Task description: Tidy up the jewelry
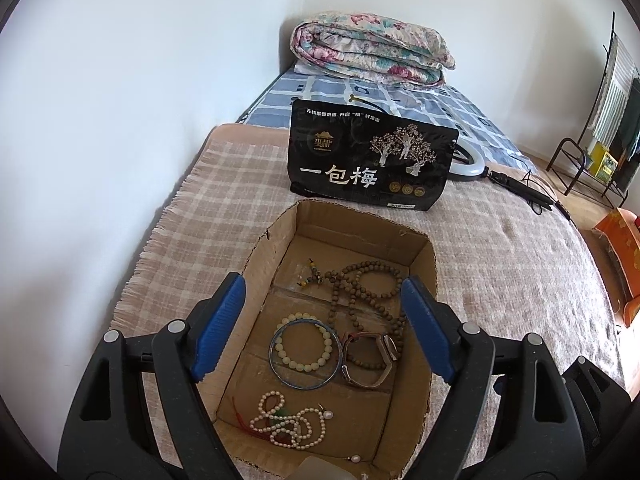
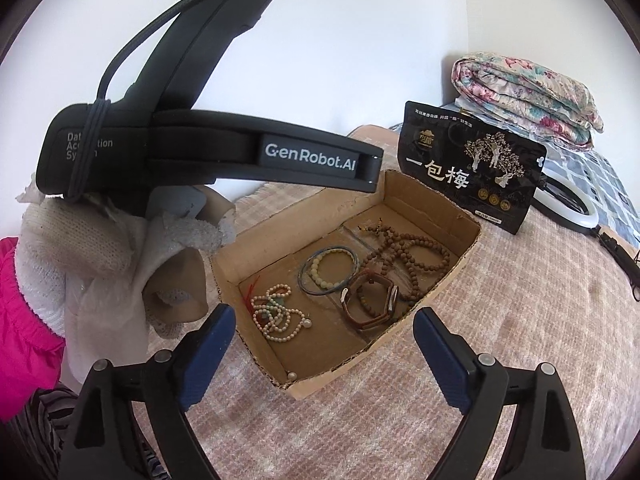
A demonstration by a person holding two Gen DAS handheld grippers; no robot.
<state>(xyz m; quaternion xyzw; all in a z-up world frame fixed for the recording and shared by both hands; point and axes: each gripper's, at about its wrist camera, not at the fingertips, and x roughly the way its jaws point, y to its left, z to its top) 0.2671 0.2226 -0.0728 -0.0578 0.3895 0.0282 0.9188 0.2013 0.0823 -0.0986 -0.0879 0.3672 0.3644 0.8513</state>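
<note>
An open cardboard box lies on the bed and holds the jewelry. Inside are a brown wooden bead string, a pale bead bracelet inside a blue bangle, a brown-strapped watch and a white pearl necklace. My left gripper is open and empty above the box. My right gripper is open and empty, just short of the box's near right wall. The left device shows in the right wrist view, held by a gloved hand.
A black snack bag stands behind the box. A folded floral quilt lies at the bed's far end. A ring light with a black handle lies right of the bag. A checked blanket covers the bed.
</note>
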